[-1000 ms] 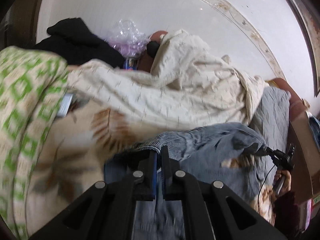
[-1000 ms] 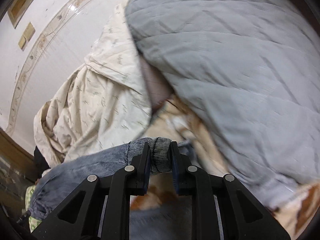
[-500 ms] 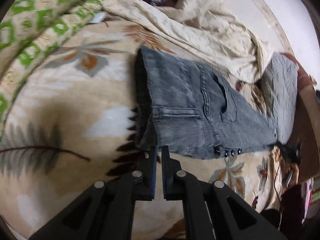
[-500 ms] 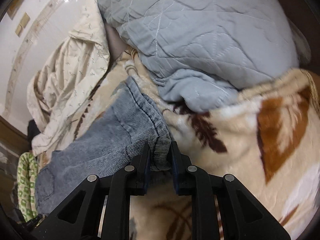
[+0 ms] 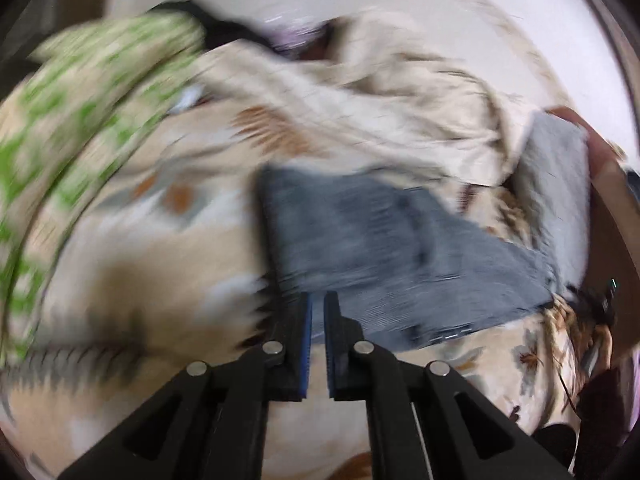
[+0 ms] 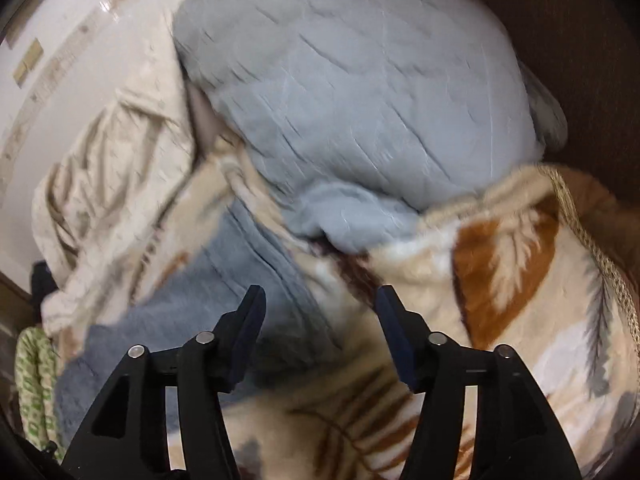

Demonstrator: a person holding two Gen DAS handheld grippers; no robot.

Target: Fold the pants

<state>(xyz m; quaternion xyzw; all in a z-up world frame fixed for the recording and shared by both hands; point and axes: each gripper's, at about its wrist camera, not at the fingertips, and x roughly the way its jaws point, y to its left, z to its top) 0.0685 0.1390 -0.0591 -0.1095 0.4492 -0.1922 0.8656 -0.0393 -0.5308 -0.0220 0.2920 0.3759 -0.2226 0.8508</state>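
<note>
The grey-blue denim pants (image 5: 384, 248) lie flat on the beige leaf-print blanket (image 5: 140, 280), with the waist end toward my left gripper. They also show in the right wrist view (image 6: 224, 280), with the leg end just ahead of the fingers. My left gripper (image 5: 317, 300) has its jaws nearly together with a thin gap, right at the pants' near edge; blur hides whether cloth is between them. My right gripper (image 6: 320, 300) is wide open and empty, just above the pants' leg end.
A cream patterned sheet (image 5: 380, 112) is bunched behind the pants. A green-and-white blanket (image 5: 80, 100) lies at the left. A grey quilted duvet (image 6: 360, 92) is piled beyond the right gripper, and the blanket's corded edge (image 6: 592, 240) runs at the right.
My right gripper has opened and let go of the pants' leg hem. The left gripper has moved, and its view is blurred by motion. The pants now lie flat on the blanket.
</note>
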